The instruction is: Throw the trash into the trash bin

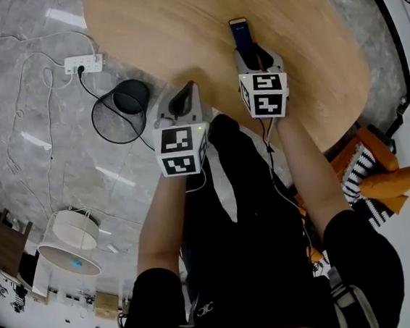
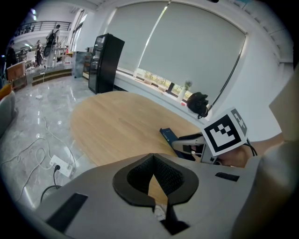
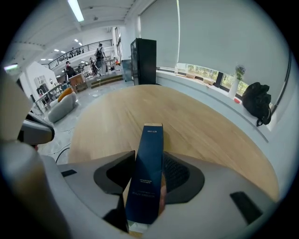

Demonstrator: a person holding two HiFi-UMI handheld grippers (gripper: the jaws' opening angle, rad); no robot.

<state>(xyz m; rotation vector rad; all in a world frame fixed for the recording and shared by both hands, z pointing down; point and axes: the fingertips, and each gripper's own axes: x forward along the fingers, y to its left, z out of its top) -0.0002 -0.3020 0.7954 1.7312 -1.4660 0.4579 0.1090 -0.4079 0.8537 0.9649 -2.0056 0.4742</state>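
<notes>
There are two grippers, one box, one trash bin and one table. The left gripper [image 1: 187, 94] hangs at the near left edge of the oval wooden table [image 1: 176, 31]. Its own view shows its two dark pads pressed together at the tips, with nothing between them and bare wood showing through the gap behind. The right gripper [image 1: 258, 58] is over the table, to the right and a little farther out. Its jaws stand spread, and the single dark blue box [image 1: 240, 33] stands on its narrow edge between them, its far end pointing out past the fingertips. A strip of wood shows between the box and the left pad; I cannot tell whether the right pad touches the box. The one container is the black wire-mesh trash bin [image 1: 110, 126], which stands on the grey marble floor just left of the table and well apart from the box. Inside it I can make out only its own dark base. Only the head view shows the bin's mouth, one orange cushion [image 1: 393, 182] to the right and the person's two forearms. It also shows one white power strip [image 1: 83, 63] beyond the bin. Only the gripper views show one tall black cabinet [image 3: 145, 60] at the far wall and one black backpack [image 3: 258, 102] on the window sill. The left gripper view also takes in the right gripper, with the box jutting from it.
</notes>
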